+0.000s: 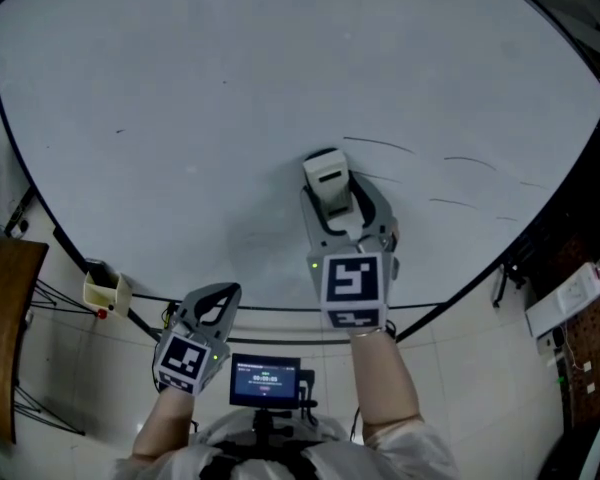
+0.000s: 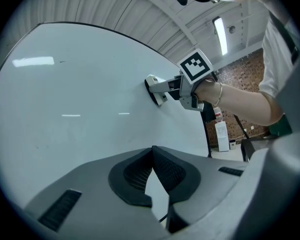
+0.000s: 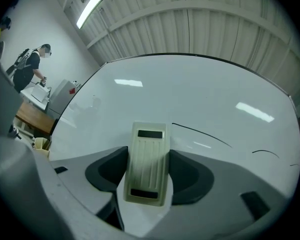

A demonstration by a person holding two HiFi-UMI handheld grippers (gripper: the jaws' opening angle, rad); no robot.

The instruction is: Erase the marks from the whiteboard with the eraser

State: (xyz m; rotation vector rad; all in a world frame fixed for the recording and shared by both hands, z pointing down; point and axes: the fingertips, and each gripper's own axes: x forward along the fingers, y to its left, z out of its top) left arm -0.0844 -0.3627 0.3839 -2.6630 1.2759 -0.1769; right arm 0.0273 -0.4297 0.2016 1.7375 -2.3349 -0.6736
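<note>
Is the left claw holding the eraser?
No, the eraser sits clamped in the right claw; the left claw is shut on nothing.

Right hand-held gripper (image 1: 332, 200) raised, jaws clamped; left hand-held gripper (image 1: 213, 306) low, jaws seemingly together

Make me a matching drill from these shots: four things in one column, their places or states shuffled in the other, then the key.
Column one
1. cream ribbed plastic eraser
2. left gripper
3. thin black marker lines
4. small yellow tray

Column two
a. jaws shut on nothing, low by the whiteboard's bottom edge
b. on the board, right of the eraser
c. at the board's lower left edge
d. clamped in the right gripper, against the board

Pairs: 1-d; 2-a; 3-b; 4-c
</note>
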